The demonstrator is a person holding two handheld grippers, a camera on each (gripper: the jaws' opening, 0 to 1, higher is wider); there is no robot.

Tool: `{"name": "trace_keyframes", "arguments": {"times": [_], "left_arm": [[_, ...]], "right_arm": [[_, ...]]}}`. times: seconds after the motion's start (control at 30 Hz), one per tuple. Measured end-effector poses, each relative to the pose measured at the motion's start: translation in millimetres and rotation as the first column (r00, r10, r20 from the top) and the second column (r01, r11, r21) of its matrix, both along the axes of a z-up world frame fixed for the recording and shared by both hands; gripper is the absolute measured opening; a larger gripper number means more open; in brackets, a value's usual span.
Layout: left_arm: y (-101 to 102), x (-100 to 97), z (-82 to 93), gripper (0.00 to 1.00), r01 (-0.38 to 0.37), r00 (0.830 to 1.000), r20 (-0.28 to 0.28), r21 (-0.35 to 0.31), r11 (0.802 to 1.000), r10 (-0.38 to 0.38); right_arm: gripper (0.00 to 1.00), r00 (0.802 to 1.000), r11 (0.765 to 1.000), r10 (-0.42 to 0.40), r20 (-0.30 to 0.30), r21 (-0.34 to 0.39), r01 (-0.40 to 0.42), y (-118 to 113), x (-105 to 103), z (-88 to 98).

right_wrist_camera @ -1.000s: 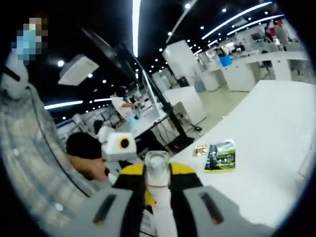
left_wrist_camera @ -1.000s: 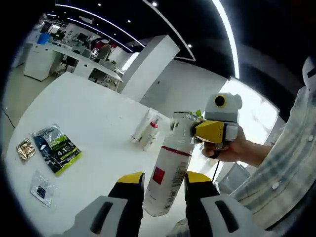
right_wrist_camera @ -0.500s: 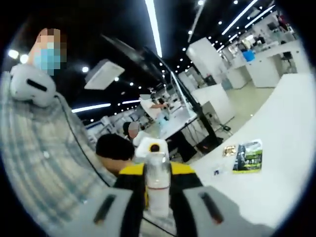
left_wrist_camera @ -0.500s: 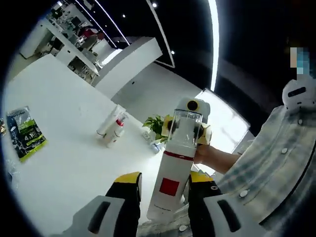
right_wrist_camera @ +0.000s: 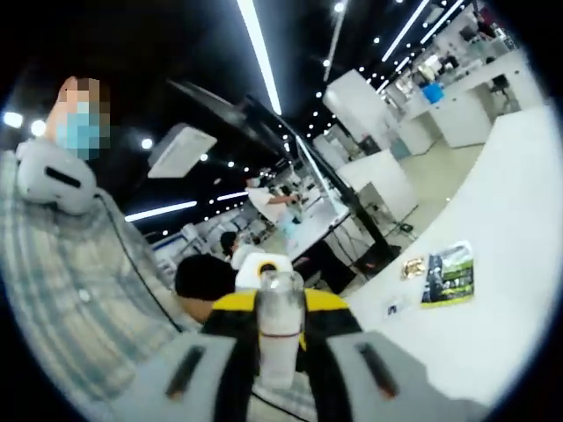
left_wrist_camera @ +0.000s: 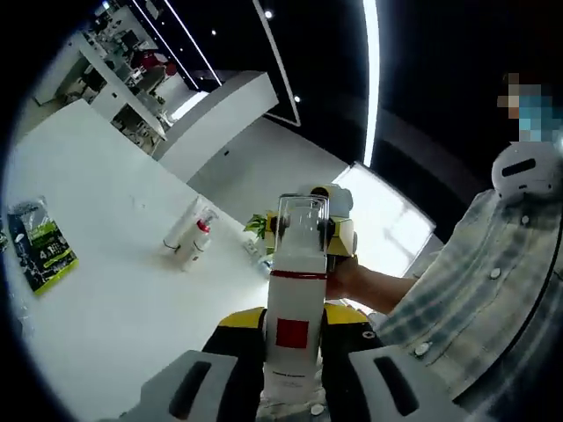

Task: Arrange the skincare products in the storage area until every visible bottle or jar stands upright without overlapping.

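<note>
The white spray bottle (left_wrist_camera: 294, 330), red-labelled with a clear cap, now stands upright between both grippers, lifted off the white table (left_wrist_camera: 114, 290). The left gripper (left_wrist_camera: 291, 327) clamps its body; the right gripper (right_wrist_camera: 280, 318) clamps its neck. Beyond it, 2 small bottles (left_wrist_camera: 186, 236) lie flat, needing righting.

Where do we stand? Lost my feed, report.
Left gripper shut on spray bottle body. Right gripper shut on its clear cap. Bottle held off white table. Two tubes lying flat.
</note>
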State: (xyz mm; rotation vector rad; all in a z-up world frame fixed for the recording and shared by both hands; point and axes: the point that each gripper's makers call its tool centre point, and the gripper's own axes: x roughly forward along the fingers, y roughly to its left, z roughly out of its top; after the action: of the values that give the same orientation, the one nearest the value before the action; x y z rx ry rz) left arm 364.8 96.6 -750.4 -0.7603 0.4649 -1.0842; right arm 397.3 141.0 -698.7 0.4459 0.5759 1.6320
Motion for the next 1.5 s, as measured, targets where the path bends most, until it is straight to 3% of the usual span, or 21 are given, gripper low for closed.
{"name": "trace_keyframes", "arguments": {"times": [0.1,0.2,0.37,0.53,0.73,0.77,0.93,1.03,1.1,1.13,1.2,1.23,1.37,1.43,1.5], "left_arm": [[1.1,3.0,2.3,0.22,-0.008,1.000,-0.003,-0.002,1.000,0.008],[5.7,9.9,-4.7,0.22,-0.048,0.999,0.002,0.058,0.997,0.048],[8.5,13.9,-9.6,0.22,-0.087,0.996,-0.003,0.102,0.991,0.088],[17.2,21.9,-22.0,0.22,-0.142,0.990,0.023,0.213,0.967,0.141],[32.9,34.3,-35.3,0.22,-0.231,0.973,0.047,0.332,0.915,0.228],[36.8,36.8,-39.5,0.22,-0.249,0.968,0.066,0.380,0.891,0.243],[38.5,39.1,-47.5,0.22,-0.261,0.965,0.119,0.499,0.826,0.233],[38.8,38.7,-53.2,0.22,-0.261,0.965,0.162,0.580,0.772,0.205],[35.7,38.7,-52.6,0.22,-0.261,0.965,0.159,0.580,0.772,0.207],[36.1,38.2,-53.3,0.22,-0.262,0.965,0.170,0.593,0.761,0.200],[35.8,37.9,-53.7,0.22,-0.260,0.965,0.166,0.592,0.763,0.201],[35.1,37.5,-52.1,0.22,-0.260,0.966,0.157,0.572,0.778,0.207],[33.2,34.4,-51.7,0.22,-0.248,0.968,0.161,0.558,0.792,0.190],[28.7,30.8,-49.6,0.22,-0.220,0.975,0.134,0.512,0.830,0.176],[29.0,31.0,-44.6,0.23,-0.226,0.973,0.147,0.475,0.851,0.177]], "right_arm": [[0.18,1.000,1.000,-0.017,0.009,0.004,0.017,2.0,3.4,0.6],[0.19,0.999,0.999,-0.049,0.021,-0.020,0.049,4.9,10.0,-4.8],[0.20,0.995,0.996,-0.078,0.055,-0.047,0.081,10.2,13.4,-11.4],[0.21,0.991,0.988,-0.124,0.046,-0.090,0.128,11.8,19.1,-20.6],[0.22,0.977,0.966,-0.206,0.047,-0.151,0.211,13.8,23.8,-36.3],[0.24,0.975,0.964,-0.217,0.041,-0.150,0.220,14.6,23.6,-36.5],[0.26,0.956,0.940,-0.293,0.010,-0.182,0.290,17.2,28.3,-41.4],[0.26,0.947,0.929,-0.320,-0.005,-0.197,0.313,17.6,30.5,-44.5],[0.21,0.939,0.916,-0.344,-0.001,-0.220,0.336,15.9,32.8,-48.8],[0.20,0.930,0.903,-0.368,-0.001,-0.237,0.357,12.9,36.1,-51.4],[0.20,0.930,0.911,-0.364,-0.046,-0.225,0.345,12.6,33.3,-50.5],[0.20,0.930,0.910,-0.366,-0.035,-0.222,0.350,11.2,33.5,-50.3],[0.19,0.945,0.925,-0.326,0.016,-0.200,0.323,13.2,26.4,-44.8],[0.19,0.951,0.930,-0.310,0.026,-0.200,0.308,12.8,24.9,-44.1],[0.19,0.953,0.936,-0.302,0.018,-0.187,0.299,11.9,24.9,-41.7]]}}
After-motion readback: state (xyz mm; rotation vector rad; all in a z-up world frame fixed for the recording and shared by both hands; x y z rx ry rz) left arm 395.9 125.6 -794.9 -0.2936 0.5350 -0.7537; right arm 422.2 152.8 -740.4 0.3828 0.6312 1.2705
